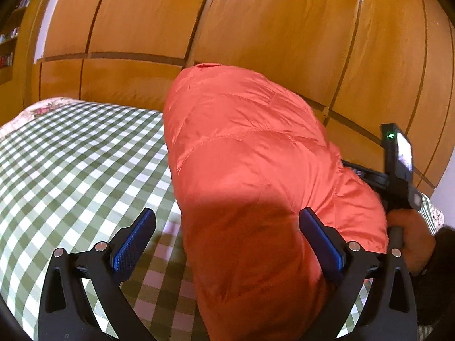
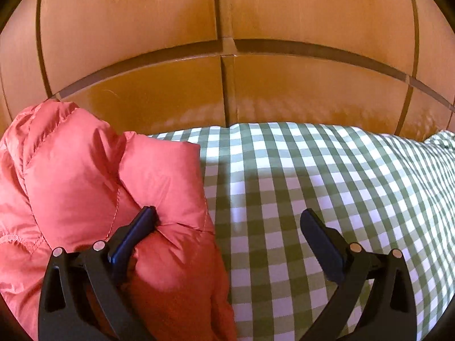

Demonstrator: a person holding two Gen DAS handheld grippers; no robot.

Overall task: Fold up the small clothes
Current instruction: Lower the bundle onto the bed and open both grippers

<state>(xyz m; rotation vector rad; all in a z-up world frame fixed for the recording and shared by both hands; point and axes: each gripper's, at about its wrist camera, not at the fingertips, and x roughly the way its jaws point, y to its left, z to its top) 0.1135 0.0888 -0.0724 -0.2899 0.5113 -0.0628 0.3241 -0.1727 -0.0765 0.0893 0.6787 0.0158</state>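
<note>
Both grippers, left gripper (image 1: 227, 236) and right gripper (image 2: 227, 233), have black frames, silver rivets and ribbed blue pads (image 1: 133, 241). A dark sleeve (image 1: 443, 258) shows at three o'clock.

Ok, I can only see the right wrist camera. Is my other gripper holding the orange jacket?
Observer: No. The left gripper is open, and the orange jacket bulges up between its fingers without being pinched.
Operator: Can you see my right gripper from there?
Observer: Only its back end, past the jacket. A hand is wrapped around the handle of the right gripper.
Operator: Is it switched on?
Observer: A small green light glows near its top.
Operator: What's at the far side of the bed?
Observer: The checked bedspread has a flowery border there.
</note>
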